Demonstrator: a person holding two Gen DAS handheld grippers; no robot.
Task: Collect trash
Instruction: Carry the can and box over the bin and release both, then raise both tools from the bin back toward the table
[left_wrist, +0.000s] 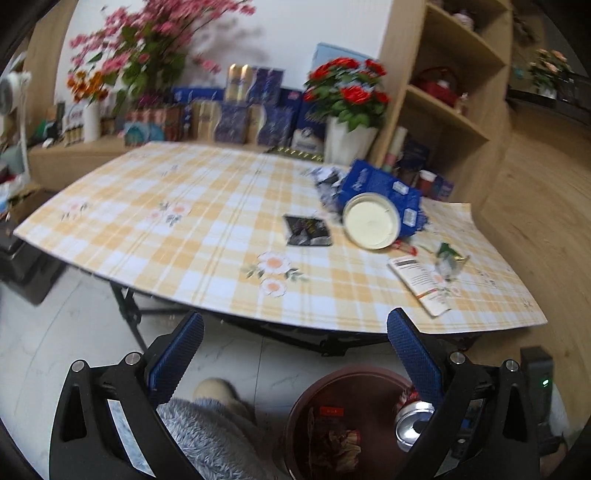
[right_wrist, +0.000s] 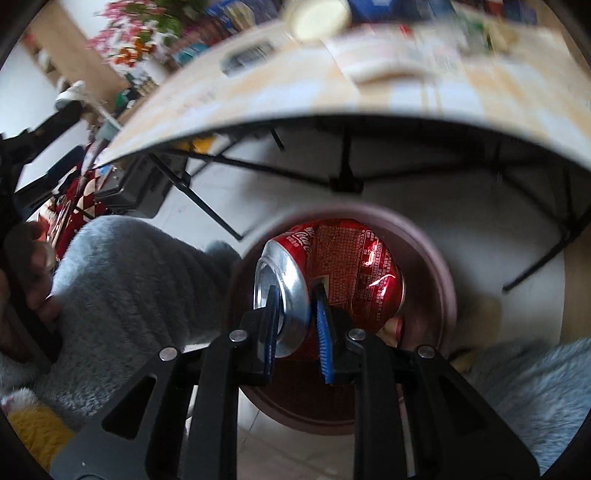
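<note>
The right gripper (right_wrist: 295, 317) has its jaws pinching the rim of a dented red cola can (right_wrist: 332, 266), held over the brown bin (right_wrist: 436, 266) on the floor; the left gripper (left_wrist: 295, 350) hangs with jaws spread and empty before the surface (left_wrist: 184, 221), where a cream lid (left_wrist: 371, 221), blue packet (left_wrist: 380, 184) and dark wrapper (left_wrist: 306, 230) lie

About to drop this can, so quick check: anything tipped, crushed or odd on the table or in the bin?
The cup on the table lies tipped on its side against a crumpled blue bag. The can pinched in the right gripper over the bin is dented. No spill visible.
</note>
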